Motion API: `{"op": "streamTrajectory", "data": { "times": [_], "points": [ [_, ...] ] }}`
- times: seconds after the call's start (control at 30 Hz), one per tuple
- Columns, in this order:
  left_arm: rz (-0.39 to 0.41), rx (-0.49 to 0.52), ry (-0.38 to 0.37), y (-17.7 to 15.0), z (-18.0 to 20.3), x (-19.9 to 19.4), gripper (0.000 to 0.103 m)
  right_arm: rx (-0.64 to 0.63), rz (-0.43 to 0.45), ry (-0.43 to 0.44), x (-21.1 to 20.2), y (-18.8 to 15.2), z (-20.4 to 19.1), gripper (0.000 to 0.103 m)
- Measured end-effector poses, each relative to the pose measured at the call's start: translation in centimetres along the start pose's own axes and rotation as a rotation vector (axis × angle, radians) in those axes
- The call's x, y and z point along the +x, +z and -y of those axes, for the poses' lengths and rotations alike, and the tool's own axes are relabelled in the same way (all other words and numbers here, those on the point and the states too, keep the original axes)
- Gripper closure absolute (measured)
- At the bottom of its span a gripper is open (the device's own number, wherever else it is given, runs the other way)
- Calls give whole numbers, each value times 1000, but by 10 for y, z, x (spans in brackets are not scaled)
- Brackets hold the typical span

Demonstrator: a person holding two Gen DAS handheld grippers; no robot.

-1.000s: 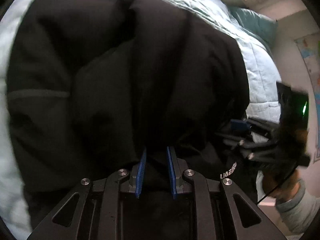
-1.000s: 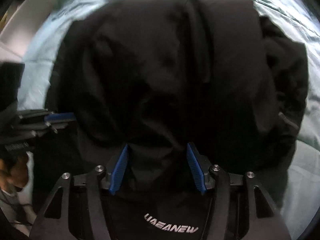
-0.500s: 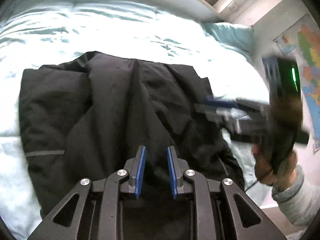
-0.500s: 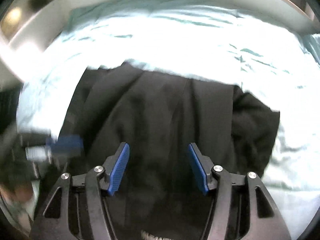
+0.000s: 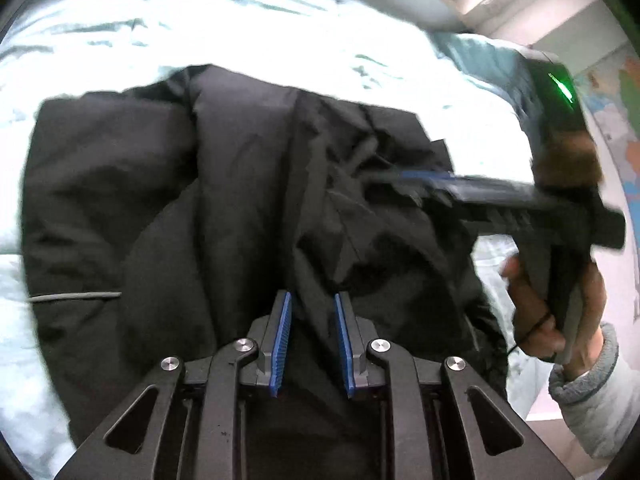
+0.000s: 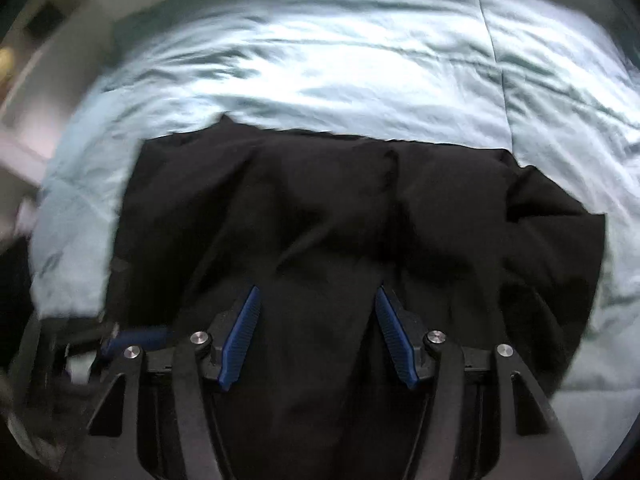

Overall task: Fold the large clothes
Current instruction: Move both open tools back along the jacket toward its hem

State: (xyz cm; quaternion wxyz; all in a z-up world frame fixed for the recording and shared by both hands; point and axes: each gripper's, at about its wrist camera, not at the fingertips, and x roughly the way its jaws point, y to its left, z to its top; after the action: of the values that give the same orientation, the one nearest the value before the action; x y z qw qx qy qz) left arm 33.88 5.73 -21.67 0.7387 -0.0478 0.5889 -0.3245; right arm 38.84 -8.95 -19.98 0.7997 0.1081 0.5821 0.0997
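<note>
A large black jacket (image 5: 160, 200) lies crumpled on a pale blue bed cover (image 5: 280, 32). My left gripper (image 5: 312, 296) sits at the jacket's near edge. Its blue pads are close together, with a ridge of black cloth running up between them. In the right wrist view the jacket (image 6: 440, 208) tents up into my right gripper (image 6: 318, 290). Those pads stand wider apart, and a thick bunch of cloth fills the gap. The left wrist view shows the right gripper (image 5: 400, 184) blurred over the jacket's right side. My left gripper (image 6: 132, 338) shows at that view's lower left.
The bed cover (image 6: 360, 60) spreads far beyond the jacket on all sides. A teal pillow (image 5: 480, 60) lies at the far right by a wall with a map (image 5: 624, 140). A hand (image 5: 536, 320) in a grey fleece sleeve (image 5: 588, 392) carries the right gripper.
Both grippers have risen and drawn back, so the jacket looks smaller and much more of the bed cover shows. The cloth stays between both pairs of pads.
</note>
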Motion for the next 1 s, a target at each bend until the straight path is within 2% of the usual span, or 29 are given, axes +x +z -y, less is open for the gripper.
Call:
{"op": "streamTrajectory", "data": {
  "times": [0.1,0.23,0.3,0.4,0.57,0.77,1.0],
  "points": [
    [18,-11,-9,-9,-5,-13,80,-24,-8,32,-16,-35,-16,40],
    [-69,-118,-10,-18,-37,24,80,-15,-132,-63,28,-73,-15,40],
    [-75,-182,-41,-21,-47,32,80,-7,-122,-70,36,-81,-12,40],
    [-32,-169,-21,-26,-37,8,80,29,-116,-41,18,-82,-10,40],
    [-4,-145,40,-59,-29,-43,80,50,-64,-31,-27,-97,-8,40],
    [38,-231,85,-120,-49,-110,80,123,-38,-52,-76,-162,-7,40],
    [84,-338,120,-196,-72,-174,80,219,-43,-80,-111,-236,3,40]
  ]
}}
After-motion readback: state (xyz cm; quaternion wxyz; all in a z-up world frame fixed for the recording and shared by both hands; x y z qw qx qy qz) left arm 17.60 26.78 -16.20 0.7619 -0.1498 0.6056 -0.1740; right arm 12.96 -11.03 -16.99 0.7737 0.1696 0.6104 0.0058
